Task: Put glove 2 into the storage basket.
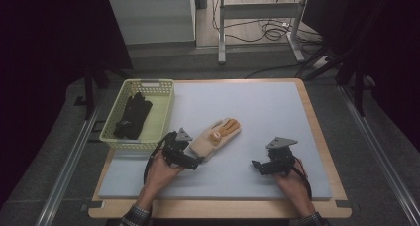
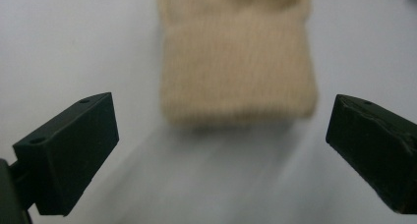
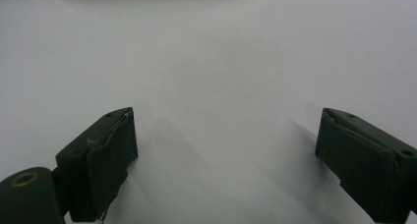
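Grey mat (image 1: 257,112) covers the wooden table (image 1: 324,137), that's my biggest thing. Yellow-green basket (image 1: 163,114) at far-left corner w/ a black glove (image 1: 132,116) inside. Beige glove (image 1: 216,135) flat on the mat, just right of the basket, cuff toward me. My left gripper (image 1: 194,162) sits right at that cuff, jaws wide apart, nothing btwn. Right gripper (image 1: 257,165) well apart over bare mat, jaws spread too, empty.
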{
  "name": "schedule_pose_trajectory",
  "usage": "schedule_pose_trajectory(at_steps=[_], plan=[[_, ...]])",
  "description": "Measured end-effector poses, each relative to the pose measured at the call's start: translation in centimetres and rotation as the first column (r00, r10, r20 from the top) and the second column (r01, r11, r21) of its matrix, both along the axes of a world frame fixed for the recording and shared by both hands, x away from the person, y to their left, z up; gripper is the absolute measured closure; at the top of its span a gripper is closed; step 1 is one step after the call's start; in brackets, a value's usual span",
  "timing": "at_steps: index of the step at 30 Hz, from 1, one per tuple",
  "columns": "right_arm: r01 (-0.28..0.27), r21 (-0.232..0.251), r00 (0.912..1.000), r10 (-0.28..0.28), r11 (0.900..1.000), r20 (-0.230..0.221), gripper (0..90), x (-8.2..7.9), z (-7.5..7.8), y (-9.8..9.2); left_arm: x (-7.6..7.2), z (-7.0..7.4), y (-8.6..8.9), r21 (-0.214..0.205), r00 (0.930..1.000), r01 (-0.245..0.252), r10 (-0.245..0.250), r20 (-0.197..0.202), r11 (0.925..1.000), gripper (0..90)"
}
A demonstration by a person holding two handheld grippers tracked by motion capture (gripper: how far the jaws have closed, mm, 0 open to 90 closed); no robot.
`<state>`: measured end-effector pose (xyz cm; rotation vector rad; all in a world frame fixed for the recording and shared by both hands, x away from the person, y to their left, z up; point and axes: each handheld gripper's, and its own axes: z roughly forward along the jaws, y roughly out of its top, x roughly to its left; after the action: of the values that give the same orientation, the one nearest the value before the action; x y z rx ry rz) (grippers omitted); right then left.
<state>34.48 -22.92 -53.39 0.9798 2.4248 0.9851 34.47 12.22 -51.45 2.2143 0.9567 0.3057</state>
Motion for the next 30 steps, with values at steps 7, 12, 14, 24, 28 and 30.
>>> schedule_pose_trajectory(at_steps=[7, 12, 14, 24, 28, 30], plan=[[0.000, -0.001, 1.0000, 0.000, 1.0000, 0.001, 8.4, 0.0, 0.0, 0.0, 2.8, 1.1, -3.2, 0.035, 0.9995, 0.030, -0.030, -0.007, 0.9989, 0.0], [0.000, -0.001, 1.0000, 0.000, 1.0000, 0.001, 8.4, 0.0, 0.0, 0.0, 4.5, 0.8, -4.9, 0.059, 0.9989, 0.038, -0.036, -0.031, 0.9975, 0.0], [0.000, -0.001, 1.0000, 0.000, 1.0000, 0.001, 8.4, 0.0, 0.0, 0.0, 5.1, 0.4, -5.7, 0.073, 0.9980, 0.047, -0.043, -0.045, 0.9962, 0.0], [0.000, 0.001, 1.0000, 0.000, 1.0000, 0.001, 8.4, 0.0, 0.0, 0.0, 7.2, -1.3, -7.3, 0.128, 0.9940, 0.048, -0.035, -0.104, 0.9906, 5.5], [-0.001, -0.001, 1.0000, 0.001, 1.0000, 0.001, 8.4, 0.0, 0.0, 0.0, 6.6, -0.7, -7.4, 0.123, 0.9934, 0.069, -0.057, -0.099, 0.9899, 29.7], [0.000, 0.000, 1.0000, 0.000, 1.0000, 0.001, 8.4, 0.0, 0.0, 0.0, 6.5, -0.5, -7.4, 0.128, 0.9932, 0.070, -0.058, -0.102, 0.9893, 38.8]])
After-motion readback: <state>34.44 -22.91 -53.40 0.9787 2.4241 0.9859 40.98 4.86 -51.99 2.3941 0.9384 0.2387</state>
